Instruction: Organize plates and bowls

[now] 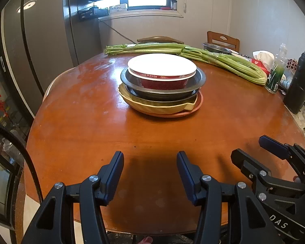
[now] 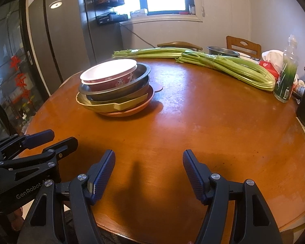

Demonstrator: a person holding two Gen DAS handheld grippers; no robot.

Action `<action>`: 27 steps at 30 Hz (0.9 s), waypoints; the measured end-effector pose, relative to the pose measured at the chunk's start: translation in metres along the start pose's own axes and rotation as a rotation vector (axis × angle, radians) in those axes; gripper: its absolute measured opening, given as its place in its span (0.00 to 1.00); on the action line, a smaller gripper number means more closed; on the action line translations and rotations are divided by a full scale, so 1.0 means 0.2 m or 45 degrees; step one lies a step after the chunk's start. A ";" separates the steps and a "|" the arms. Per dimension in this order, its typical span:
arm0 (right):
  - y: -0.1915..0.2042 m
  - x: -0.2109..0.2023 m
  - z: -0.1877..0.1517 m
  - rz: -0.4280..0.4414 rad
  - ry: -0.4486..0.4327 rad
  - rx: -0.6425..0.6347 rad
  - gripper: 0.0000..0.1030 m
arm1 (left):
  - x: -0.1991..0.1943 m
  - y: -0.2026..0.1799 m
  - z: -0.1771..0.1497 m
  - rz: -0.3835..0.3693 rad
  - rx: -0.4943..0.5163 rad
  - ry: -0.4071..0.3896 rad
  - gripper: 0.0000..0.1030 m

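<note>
Both empty: left hand-held gripper (image 1: 150, 174) and right hand-held gripper (image 2: 148, 173) gape wide over the brown wooden tabletop (image 1: 172, 134). Nested stack mid-tabletop, well apart from both: red paper bowl (image 1: 162, 75) topmost, steel bowls (image 1: 162, 87), yellow dish (image 1: 152, 104), pink plate (image 2: 132, 109). Looks done; if adjusting, grip rims, lift straight.

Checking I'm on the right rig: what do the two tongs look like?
Both the left tongs and right tongs are black angular frames with silver round bolts and ribbed dark-blue fingers. White lettering: "GenRobot" on the left body, "DAS" on the right.
</note>
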State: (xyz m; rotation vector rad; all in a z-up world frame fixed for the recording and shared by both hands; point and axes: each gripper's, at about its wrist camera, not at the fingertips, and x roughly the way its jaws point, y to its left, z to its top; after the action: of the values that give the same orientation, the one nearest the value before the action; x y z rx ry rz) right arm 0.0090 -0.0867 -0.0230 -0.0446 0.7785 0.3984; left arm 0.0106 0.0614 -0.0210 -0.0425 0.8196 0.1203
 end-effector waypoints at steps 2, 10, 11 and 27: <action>0.00 0.00 0.00 0.000 0.001 -0.001 0.69 | 0.00 0.00 0.00 0.002 0.003 0.003 0.52; 0.01 0.00 0.00 -0.002 0.006 -0.007 0.69 | 0.01 0.01 0.00 0.001 0.005 0.004 0.52; 0.01 0.01 0.00 -0.002 0.008 -0.008 0.69 | 0.01 0.01 0.00 0.002 0.004 0.004 0.52; -0.01 0.00 0.01 -0.018 0.006 -0.015 0.69 | 0.02 0.07 0.00 0.013 -0.037 0.015 0.52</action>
State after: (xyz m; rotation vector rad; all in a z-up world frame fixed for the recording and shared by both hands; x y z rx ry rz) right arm 0.0113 -0.0880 -0.0208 -0.0619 0.7800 0.3893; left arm 0.0129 0.0752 -0.0240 -0.0660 0.8300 0.1418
